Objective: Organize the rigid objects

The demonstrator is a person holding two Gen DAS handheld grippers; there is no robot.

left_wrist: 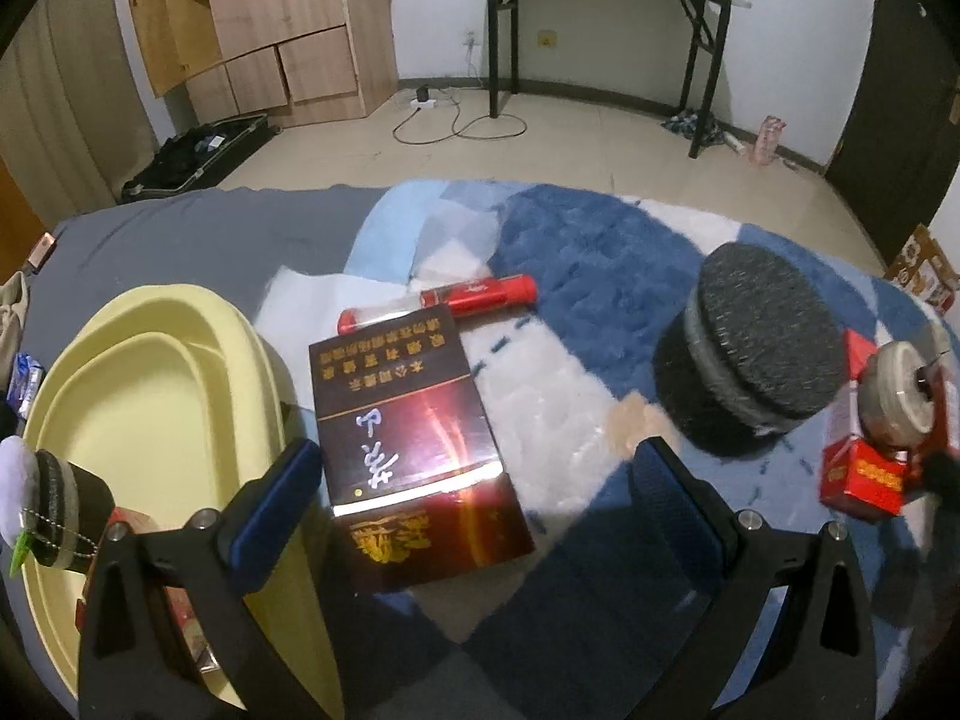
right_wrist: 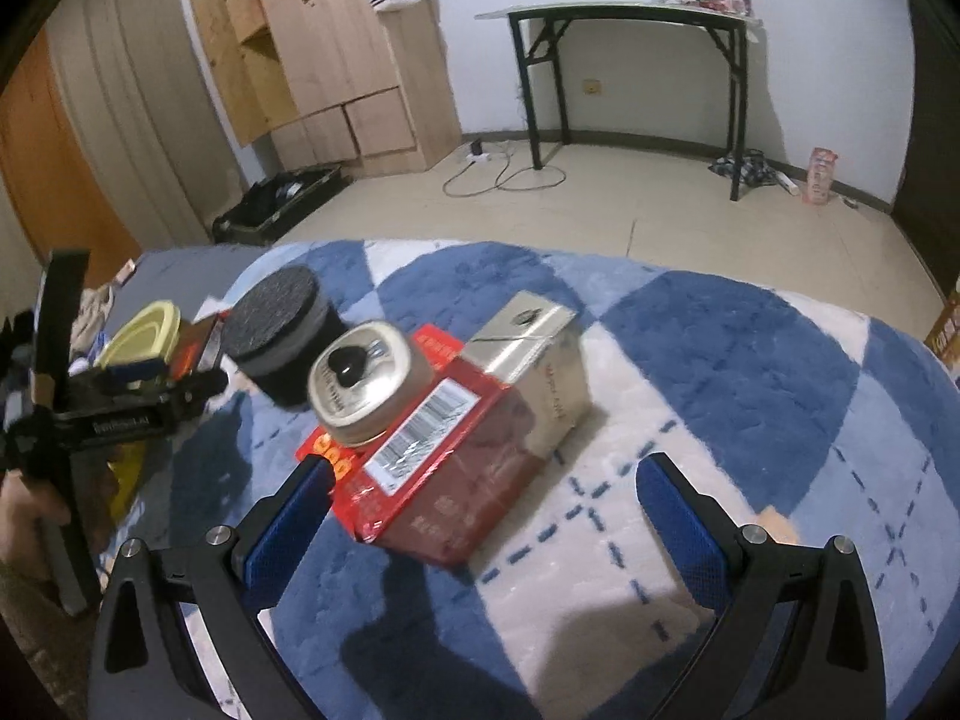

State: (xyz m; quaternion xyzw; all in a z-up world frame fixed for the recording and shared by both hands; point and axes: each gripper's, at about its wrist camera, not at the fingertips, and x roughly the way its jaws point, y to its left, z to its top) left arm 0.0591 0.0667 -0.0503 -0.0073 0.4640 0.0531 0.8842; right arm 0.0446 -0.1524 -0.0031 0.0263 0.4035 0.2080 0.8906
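In the left wrist view my left gripper (left_wrist: 480, 474) is open above a dark red cigarette carton (left_wrist: 414, 450) lying flat on the blue and white rug. A red tube (left_wrist: 438, 303) lies just beyond the carton. A yellow oval basin (left_wrist: 240, 348) sits to its left. A dark round pot (left_wrist: 750, 354) stands to the right. In the right wrist view my right gripper (right_wrist: 483, 492) is open around the near end of a red box (right_wrist: 456, 462) with a silver end (right_wrist: 540, 354). A round metal tin (right_wrist: 360, 384) leans on the box. The dark pot (right_wrist: 282, 330) stands behind it.
A plush keychain (left_wrist: 36, 486) hangs at the basin's near left. The red box and tin (left_wrist: 888, 420) show at the right edge of the left view. The other gripper (right_wrist: 120, 396) and a hand are at the left of the right view. Floor, black table (right_wrist: 630, 18) and wardrobe lie beyond.
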